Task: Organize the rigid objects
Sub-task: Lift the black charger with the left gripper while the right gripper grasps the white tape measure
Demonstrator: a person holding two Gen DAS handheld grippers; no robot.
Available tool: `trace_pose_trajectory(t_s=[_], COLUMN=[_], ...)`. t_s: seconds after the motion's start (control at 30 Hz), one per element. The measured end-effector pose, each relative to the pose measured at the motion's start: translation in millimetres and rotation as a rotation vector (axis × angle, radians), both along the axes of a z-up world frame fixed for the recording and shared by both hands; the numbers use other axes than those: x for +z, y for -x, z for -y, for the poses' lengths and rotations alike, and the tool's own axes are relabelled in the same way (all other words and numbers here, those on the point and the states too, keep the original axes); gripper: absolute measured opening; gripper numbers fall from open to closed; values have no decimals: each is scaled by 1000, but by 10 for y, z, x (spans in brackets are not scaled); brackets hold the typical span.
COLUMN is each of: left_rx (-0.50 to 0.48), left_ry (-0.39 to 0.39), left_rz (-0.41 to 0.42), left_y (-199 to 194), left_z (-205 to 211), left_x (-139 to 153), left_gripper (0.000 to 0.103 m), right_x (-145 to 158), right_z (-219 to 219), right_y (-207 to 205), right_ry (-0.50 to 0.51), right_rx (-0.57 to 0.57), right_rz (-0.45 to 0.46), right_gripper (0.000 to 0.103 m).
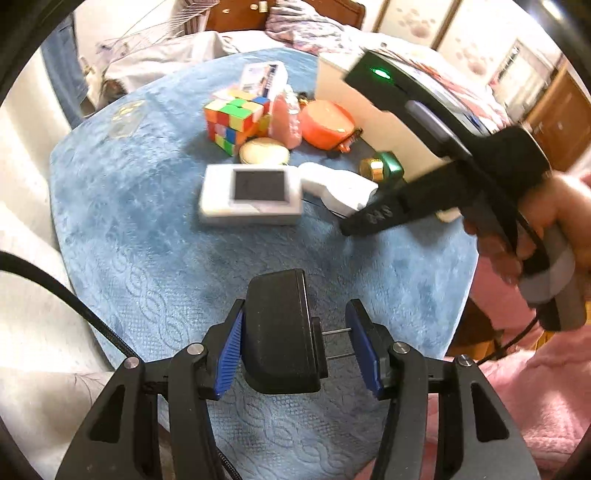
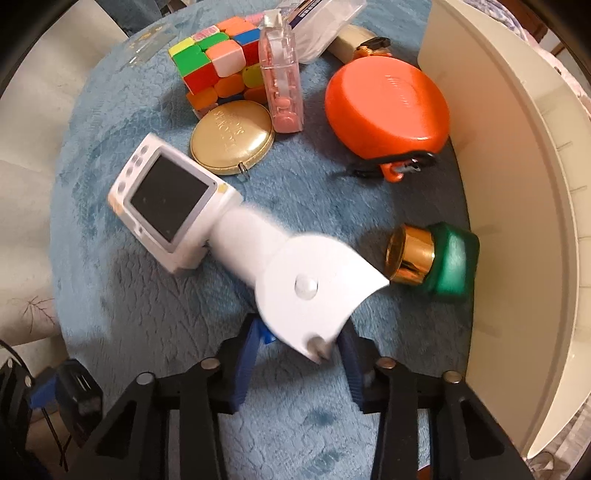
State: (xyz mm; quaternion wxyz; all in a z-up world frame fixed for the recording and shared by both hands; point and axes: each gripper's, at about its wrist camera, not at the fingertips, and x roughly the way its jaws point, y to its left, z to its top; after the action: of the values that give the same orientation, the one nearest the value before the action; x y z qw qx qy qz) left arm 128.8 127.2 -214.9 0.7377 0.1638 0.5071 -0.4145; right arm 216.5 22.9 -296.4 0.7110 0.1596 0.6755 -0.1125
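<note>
Gripping a black boxy adapter (image 1: 279, 332) between its blue pads (image 1: 229, 360), the left tool (image 1: 297, 349) is hovering over the near part of the blue-covered counter (image 1: 147, 266); two thin metal prongs are sticking out of the adapter toward the right-hand pad.

The right tool (image 2: 297, 363) is clamping the rounded end of a white handheld device (image 2: 229, 243), whose dark screen is pointing away toward the left. The device is looking blurred, and its screen end is sitting just beside a flat gold tin (image 2: 232, 137). In the left wrist view the same device (image 1: 258, 195) is lying across the middle of the counter with the right tool (image 1: 364, 218) closed on its far end.

Behind the tin, a multicoloured puzzle cube (image 2: 218, 61) is standing, with a clear pink case (image 2: 282, 88) upright against it and a clear plastic box (image 2: 325, 26) lying further back. An orange tape measure (image 2: 388, 110) is resting to the right, near the wall of a cream bin (image 2: 517, 221). A green bottle with a gold cap (image 2: 436, 260) is lying on its side just beside that wall.
</note>
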Motion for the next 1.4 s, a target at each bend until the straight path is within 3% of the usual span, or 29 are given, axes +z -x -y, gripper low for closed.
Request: trace_pose_trajectory(t_s=[0.03, 0.23, 0.43, 0.6, 0.7, 0.83, 0.9, 1.1, 1.4], left_rx=[8, 68, 101, 99, 96, 91, 86, 76, 82], left_ry=[-1, 8, 10, 14, 15, 19, 22, 31, 31], left_rz=[5, 26, 39, 40, 39, 34, 33, 31, 35], left_y=[22, 8, 34, 87, 141, 181, 193, 198, 152], left_z=[27, -124, 16, 16, 28, 49, 62, 103, 106], left_x=[32, 191, 151, 170, 182, 194, 203, 224, 237], left_gripper=[57, 57, 57, 57, 57, 57, 57, 57, 57], right_x=[11, 221, 493, 448, 371, 275, 249, 151, 20], right_z=[1, 2, 209, 440, 526, 608, 629, 575, 573], right_y=[29, 181, 308, 444, 392, 359, 343, 215, 103], right_ry=[-10, -57, -59, -93, -114, -121, -122, -93, -24], right_rx=[-1, 5, -34, -96, -145, -169, -175, -168, -142], right_rz=[-1, 54, 107, 146, 170, 166, 171, 177, 171], right_gripper=[13, 13, 15, 47, 55, 59, 69, 80, 80])
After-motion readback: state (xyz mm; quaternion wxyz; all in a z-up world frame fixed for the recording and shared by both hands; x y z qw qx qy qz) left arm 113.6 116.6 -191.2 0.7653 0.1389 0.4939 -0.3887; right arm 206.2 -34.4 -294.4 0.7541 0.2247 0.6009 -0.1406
